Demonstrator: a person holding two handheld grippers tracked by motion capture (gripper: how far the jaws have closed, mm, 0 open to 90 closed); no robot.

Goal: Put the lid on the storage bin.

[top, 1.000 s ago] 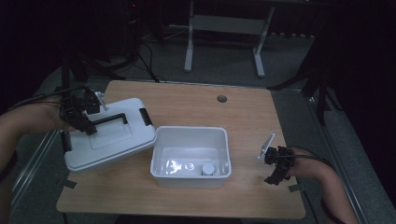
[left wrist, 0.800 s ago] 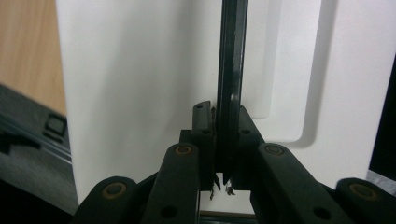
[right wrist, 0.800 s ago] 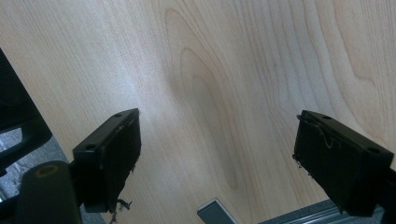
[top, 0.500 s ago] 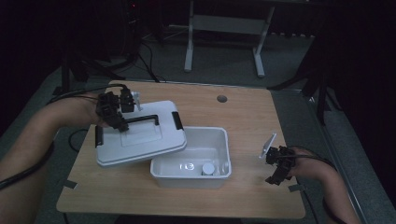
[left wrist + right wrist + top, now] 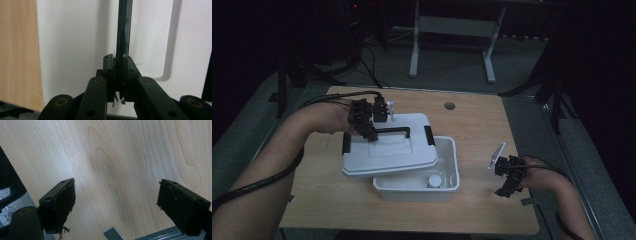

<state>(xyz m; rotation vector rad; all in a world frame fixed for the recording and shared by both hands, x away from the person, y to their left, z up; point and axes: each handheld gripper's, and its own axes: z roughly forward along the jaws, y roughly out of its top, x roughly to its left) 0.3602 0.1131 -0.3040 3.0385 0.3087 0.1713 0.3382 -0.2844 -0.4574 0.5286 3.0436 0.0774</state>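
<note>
A white lid (image 5: 387, 150) with a black handle (image 5: 394, 130) and black side clips hangs tilted over the left part of a white bin (image 5: 451, 165). My left gripper (image 5: 369, 131) is shut on that handle (image 5: 124, 37), which runs up between the jaws over the lid's white top (image 5: 75, 50). A small white round container (image 5: 435, 180) lies inside the bin. My right gripper (image 5: 508, 187) stands open near the table's right front edge, jaws wide apart (image 5: 116, 210) above bare wood, holding nothing.
The wooden table (image 5: 472, 125) has a round cable hole (image 5: 450, 106) at the back. A metal stand (image 5: 452, 30) is on the floor behind. A small grey tab (image 5: 113, 233) lies by the table edge under the right gripper.
My left gripper has carried the lid from the table's left side rightward, and it now overlaps the bin. The right gripper has stayed in place.
</note>
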